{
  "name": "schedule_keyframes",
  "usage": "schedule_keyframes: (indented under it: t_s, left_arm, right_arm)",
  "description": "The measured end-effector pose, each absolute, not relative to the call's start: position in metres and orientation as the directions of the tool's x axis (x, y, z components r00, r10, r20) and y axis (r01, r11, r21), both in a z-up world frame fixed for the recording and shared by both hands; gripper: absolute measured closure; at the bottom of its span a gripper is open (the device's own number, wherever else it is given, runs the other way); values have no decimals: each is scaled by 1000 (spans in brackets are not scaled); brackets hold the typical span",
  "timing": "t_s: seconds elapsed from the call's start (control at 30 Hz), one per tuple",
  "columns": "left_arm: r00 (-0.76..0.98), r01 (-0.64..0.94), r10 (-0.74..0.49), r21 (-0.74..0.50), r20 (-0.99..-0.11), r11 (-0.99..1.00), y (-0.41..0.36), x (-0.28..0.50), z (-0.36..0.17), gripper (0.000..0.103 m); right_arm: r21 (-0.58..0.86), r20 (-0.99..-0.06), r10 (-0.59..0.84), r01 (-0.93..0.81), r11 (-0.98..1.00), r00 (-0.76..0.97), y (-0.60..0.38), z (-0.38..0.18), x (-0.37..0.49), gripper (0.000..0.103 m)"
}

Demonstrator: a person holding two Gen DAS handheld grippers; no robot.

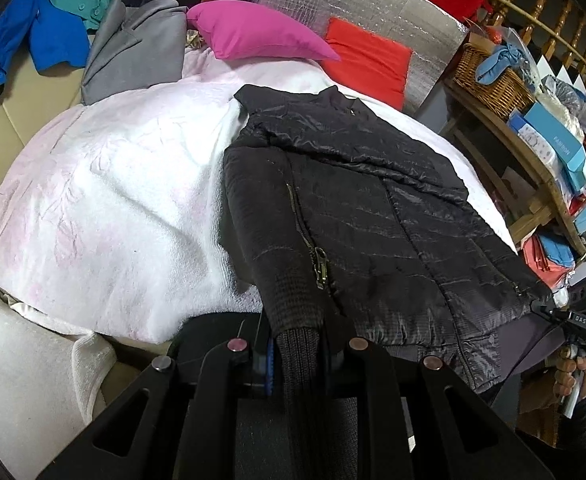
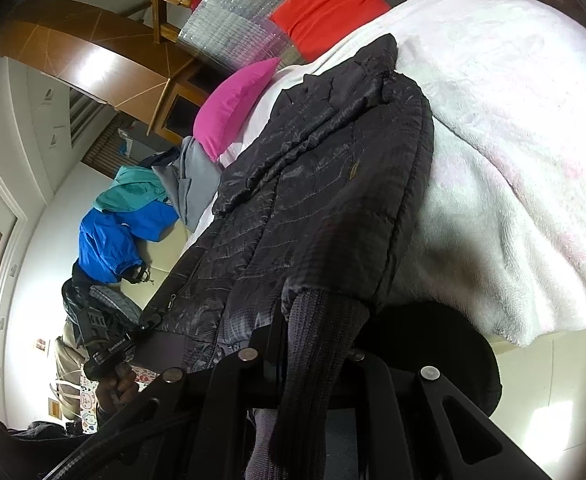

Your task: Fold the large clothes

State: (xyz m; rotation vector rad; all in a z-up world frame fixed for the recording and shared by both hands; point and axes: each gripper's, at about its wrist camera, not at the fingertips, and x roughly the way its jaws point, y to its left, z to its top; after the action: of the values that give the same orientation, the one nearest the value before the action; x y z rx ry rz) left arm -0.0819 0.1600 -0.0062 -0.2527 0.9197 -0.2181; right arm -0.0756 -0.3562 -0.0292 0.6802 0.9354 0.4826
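Left wrist view: we see our left gripper clamped on the ribbed hem of the black quilted jacket, which lies on the white blanket. Beyond the jacket's collar sit a pink cushion and a red cushion. To the jacket's right, a blue box reads "FASHION". The right gripper meets the jacket's far hem corner.

Right wrist view: our right gripper is closed tight on the jacket's knit hem; the blanket spreads right of the jacket.
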Motion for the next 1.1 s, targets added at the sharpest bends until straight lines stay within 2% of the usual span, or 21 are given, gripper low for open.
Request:
schedule_keyframes:
  t_s: [0.63,0.87,1.1]
  left_arm:
    - [606,97,-266,-262,-750,960,159,-90,1,85]
    - [616,108,-288,-283,-734,953,166,-92,8,85]
    - [653,129,-331,-331,-681,935,177,-71,33,84]
  right_arm:
    - [711,-561,650,-105,696,512,-364,-25,-80,90]
    - [709,-553,656,-124,694,514,-367,-16,-76,90]
    - [721,-501,672,-166,673,546,-370,9,-57,90]
